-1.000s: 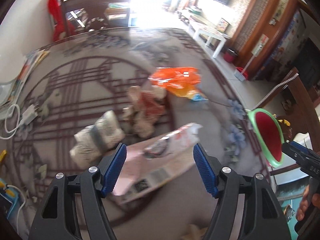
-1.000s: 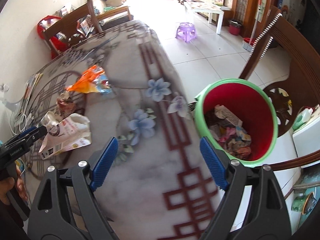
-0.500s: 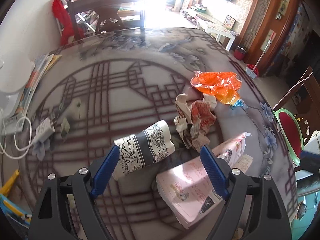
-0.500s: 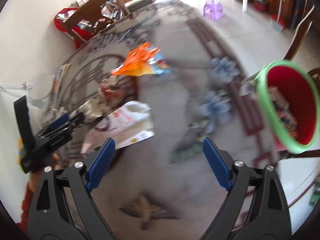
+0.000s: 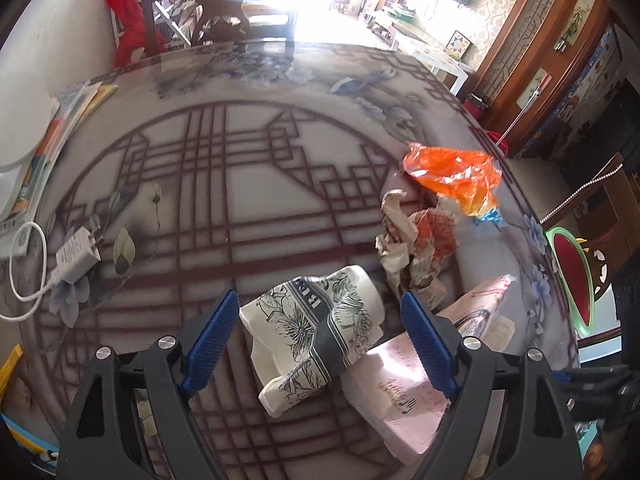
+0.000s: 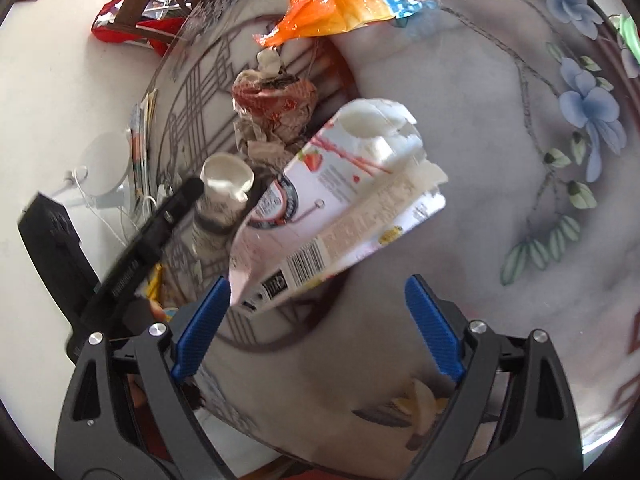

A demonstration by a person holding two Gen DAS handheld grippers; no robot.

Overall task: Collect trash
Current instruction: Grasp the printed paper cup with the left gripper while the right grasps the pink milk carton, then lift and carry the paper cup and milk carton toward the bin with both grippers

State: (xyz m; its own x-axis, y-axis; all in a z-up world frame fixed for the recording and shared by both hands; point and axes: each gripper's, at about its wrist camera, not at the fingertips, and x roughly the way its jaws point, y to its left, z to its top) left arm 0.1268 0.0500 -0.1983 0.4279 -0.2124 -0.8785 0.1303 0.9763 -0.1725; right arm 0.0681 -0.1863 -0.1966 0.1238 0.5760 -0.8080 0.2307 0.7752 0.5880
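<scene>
On a patterned table, a white charger lies at far left as the left gripper, jaws spread wide, brackets a crushed floral paper cup. Rightward, the right gripper, equally wide and empty, hovers before a flattened pink carton; a green-rimmed bin stands beyond the table's edge.

White charger, books, perhaps a lamp.
</scene>
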